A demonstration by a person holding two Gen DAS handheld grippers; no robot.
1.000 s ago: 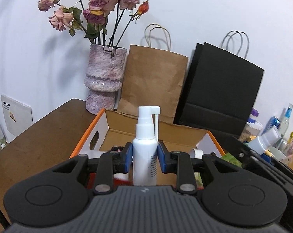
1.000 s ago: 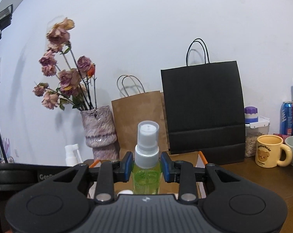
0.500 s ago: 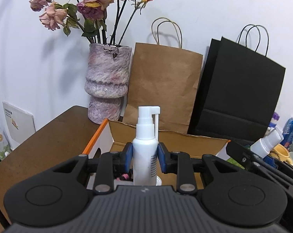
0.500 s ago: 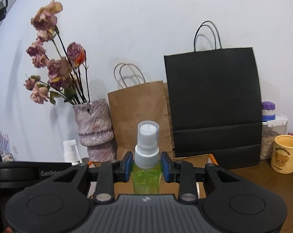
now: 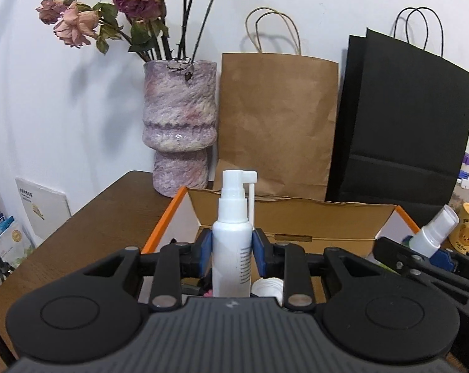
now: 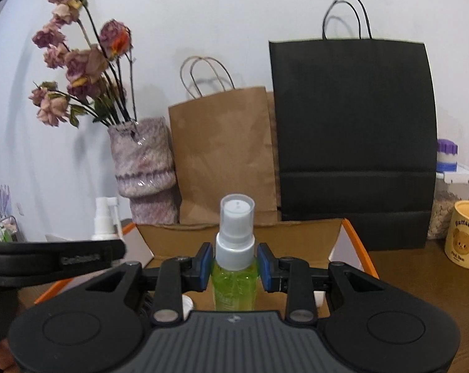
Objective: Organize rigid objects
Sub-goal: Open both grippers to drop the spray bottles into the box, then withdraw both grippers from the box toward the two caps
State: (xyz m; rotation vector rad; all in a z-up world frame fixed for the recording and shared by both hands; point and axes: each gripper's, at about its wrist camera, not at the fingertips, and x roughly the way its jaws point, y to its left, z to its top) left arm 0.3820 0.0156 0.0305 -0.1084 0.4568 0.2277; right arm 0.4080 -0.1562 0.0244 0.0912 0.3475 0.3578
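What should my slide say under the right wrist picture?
Right gripper holds a green spray bottle over the open cardboard box.

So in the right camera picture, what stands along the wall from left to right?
Flower vase → brown paper bag → black paper bag → jar with the purple lid → yellow bear mug.

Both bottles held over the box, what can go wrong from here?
1. The white spray bottle and the green spray bottle are tall and stand upright; released into the cardboard box, they may tip.
2. The left gripper and right gripper sit close, so they may bump each other.
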